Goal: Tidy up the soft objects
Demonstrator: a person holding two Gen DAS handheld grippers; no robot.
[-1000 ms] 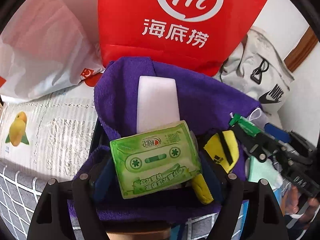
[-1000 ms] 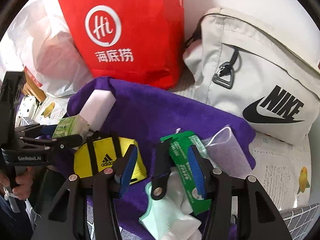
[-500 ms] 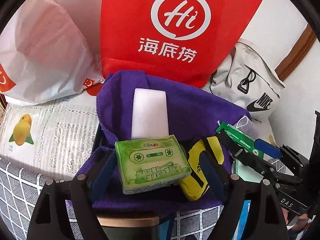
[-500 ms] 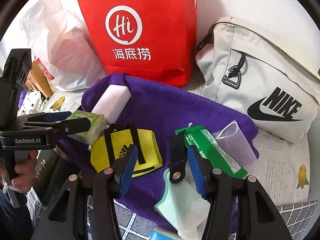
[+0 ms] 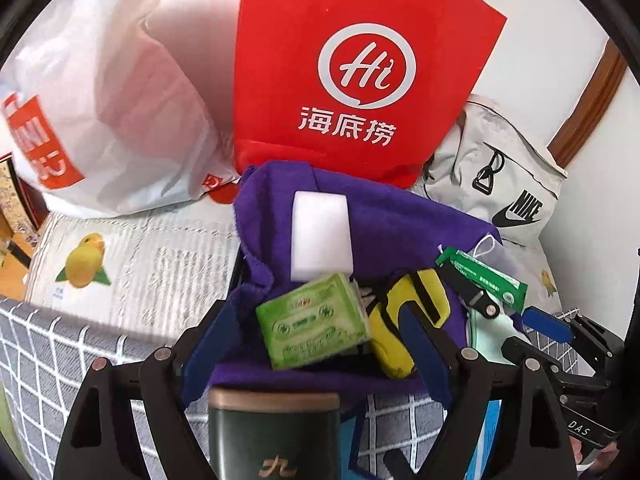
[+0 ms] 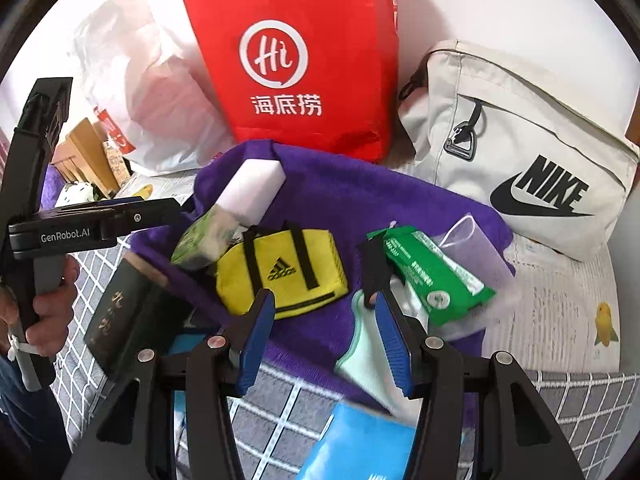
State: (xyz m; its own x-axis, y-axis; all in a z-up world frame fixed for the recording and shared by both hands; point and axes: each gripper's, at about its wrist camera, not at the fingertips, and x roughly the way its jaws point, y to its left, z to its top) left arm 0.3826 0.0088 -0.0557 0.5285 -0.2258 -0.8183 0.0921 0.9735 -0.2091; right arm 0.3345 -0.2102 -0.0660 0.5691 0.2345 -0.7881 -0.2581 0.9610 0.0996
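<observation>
1. A bed with a grey grid sheet runs up to a white wall, and a purple towel is spread on it; I place everything else by that towel.
2. Behind the towel stand a red paper bag, a white plastic bag to its left and a pale Nike bag to its right.
3. On the towel lie a white sponge block, a yellow Adidas pouch and a green packet, with a mint sock at the towel's near edge.
4. The green tissue pack lies on the towel's near part, touching the sponge block and just beside the pouch.
5. My left tongs are spread wide; the tissue pack shows between the fingers, which do not touch it.
6. My right tongs are also spread, hovering over the towel's near edge between pouch and sock, pinching nothing.
7. A dark green box sits at the towel's near left corner.
</observation>
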